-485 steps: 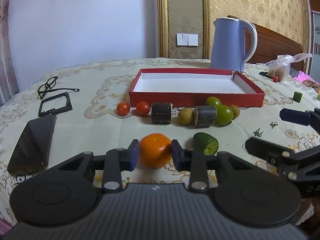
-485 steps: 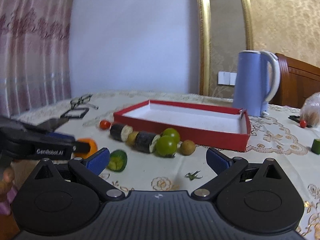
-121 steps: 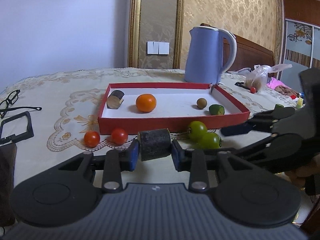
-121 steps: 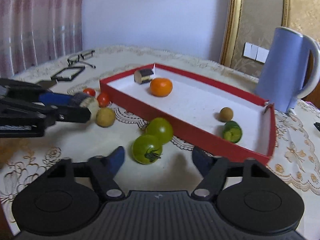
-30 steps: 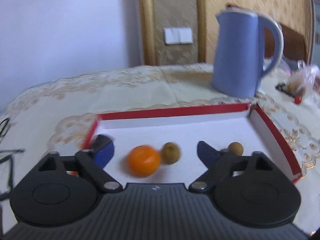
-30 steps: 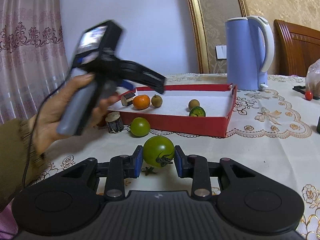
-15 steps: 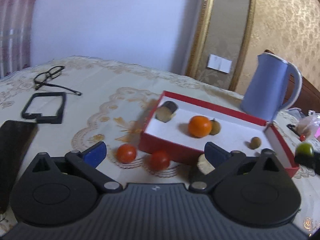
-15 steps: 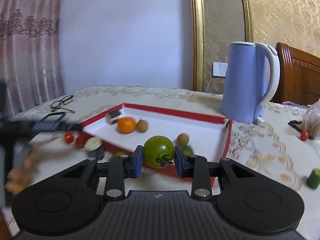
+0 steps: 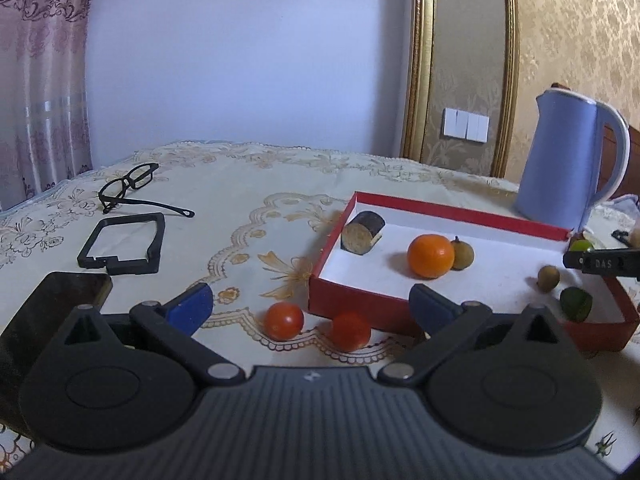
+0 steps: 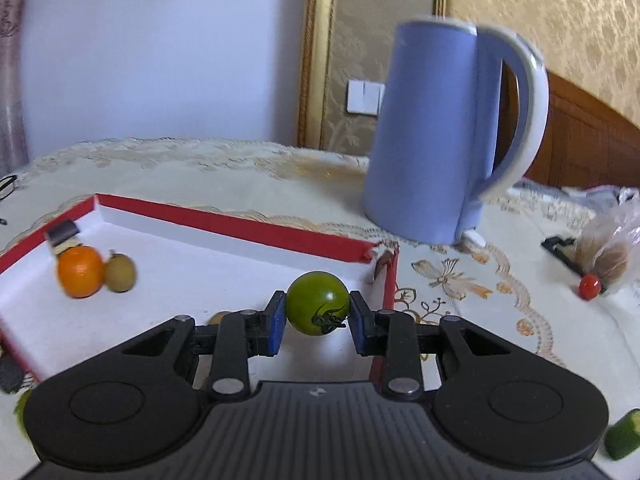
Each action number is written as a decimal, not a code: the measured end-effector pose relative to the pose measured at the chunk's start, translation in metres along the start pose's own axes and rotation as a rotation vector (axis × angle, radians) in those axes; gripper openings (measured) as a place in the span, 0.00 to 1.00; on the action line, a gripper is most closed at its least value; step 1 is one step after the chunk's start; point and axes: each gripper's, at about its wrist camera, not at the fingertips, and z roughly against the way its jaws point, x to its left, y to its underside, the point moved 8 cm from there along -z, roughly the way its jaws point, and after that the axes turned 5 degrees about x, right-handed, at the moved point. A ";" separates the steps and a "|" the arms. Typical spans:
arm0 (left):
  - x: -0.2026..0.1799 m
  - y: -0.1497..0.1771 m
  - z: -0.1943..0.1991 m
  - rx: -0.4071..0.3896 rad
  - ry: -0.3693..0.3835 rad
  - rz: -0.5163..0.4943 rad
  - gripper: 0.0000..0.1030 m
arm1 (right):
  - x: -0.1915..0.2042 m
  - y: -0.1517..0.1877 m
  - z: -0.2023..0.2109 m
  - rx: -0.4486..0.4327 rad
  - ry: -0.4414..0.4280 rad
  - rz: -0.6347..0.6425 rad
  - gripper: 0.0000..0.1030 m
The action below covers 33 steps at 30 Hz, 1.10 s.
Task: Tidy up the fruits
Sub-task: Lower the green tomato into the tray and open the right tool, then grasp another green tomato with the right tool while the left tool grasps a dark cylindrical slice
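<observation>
My right gripper (image 10: 317,322) is shut on a green tomato (image 10: 318,302) and holds it over the right end of the red tray (image 10: 240,224). The tray holds an orange (image 10: 80,271), a brown fruit (image 10: 119,273) and a dark cylinder piece (image 10: 62,234). In the left wrist view my left gripper (image 9: 308,306) is open and empty, low over the cloth in front of the tray (image 9: 360,300). Two red tomatoes (image 9: 284,321) (image 9: 351,331) lie between its fingers. The right gripper (image 9: 600,263) shows at the tray's far right end.
A blue kettle (image 10: 444,132) stands behind the tray. Glasses (image 9: 128,190), a black frame (image 9: 124,242) and a dark phone (image 9: 48,304) lie to the left. A plastic bag (image 10: 608,250), a small red tomato (image 10: 590,286) and a green piece (image 10: 622,434) lie to the right.
My right gripper has carried the green tomato forward over the tray's right end. My left gripper has shifted a little closer to the two red tomatoes, still open.
</observation>
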 end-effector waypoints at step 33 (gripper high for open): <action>0.021 0.004 -0.010 0.069 0.037 0.124 1.00 | 0.126 0.075 0.092 -0.026 -0.272 0.381 0.68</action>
